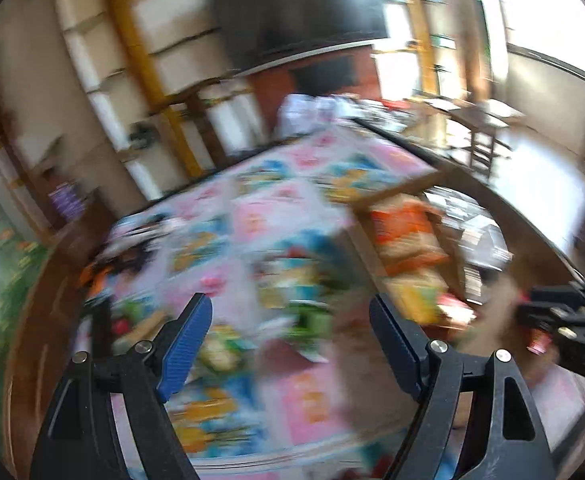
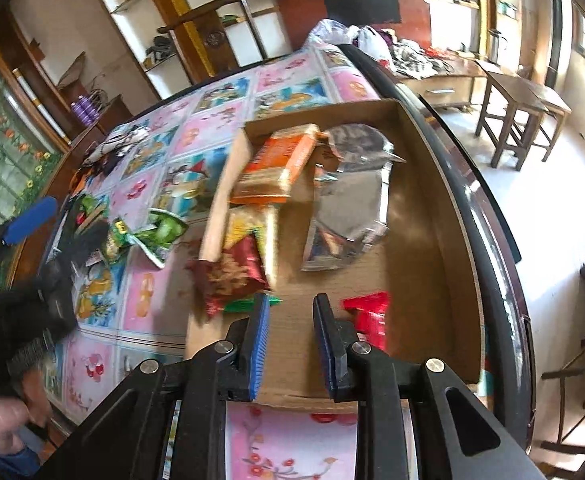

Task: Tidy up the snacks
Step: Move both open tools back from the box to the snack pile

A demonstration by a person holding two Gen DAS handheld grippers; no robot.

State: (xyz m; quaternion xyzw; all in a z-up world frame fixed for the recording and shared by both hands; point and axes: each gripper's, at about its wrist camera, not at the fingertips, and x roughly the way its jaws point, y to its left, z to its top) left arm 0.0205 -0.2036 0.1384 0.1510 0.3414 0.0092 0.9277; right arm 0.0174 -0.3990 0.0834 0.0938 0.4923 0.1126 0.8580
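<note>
Shelves [image 2: 132,40] and a dark screen [image 1: 300,16] back the room; below them a table [image 2: 484,208] with a dark curved rim carries a patterned cloth [image 2: 220,104] of pink and blue squares; stools [image 2: 520,112] stand on the pale floor at two o'clock. On the cloth lies a shallow cardboard box [image 2: 444,216], holding an orange packet [image 2: 280,164] at its eleven o'clock, a silver pouch [image 2: 348,208] at centre, a yellow packet [image 2: 248,228] and a dark red packet [image 2: 232,272] along its nine o'clock wall, and a red packet [image 2: 368,316] at five o'clock. Green snack packets [image 2: 152,236] lie loose on the cloth, outside the box at nine o'clock. My right tongs [image 2: 290,344] hang over the box floor, blades nearly together, nothing between them. My left tongs [image 1: 290,344] stand wide apart and empty above the cloth; that view is blurred; the box shows at its three o'clock.
</note>
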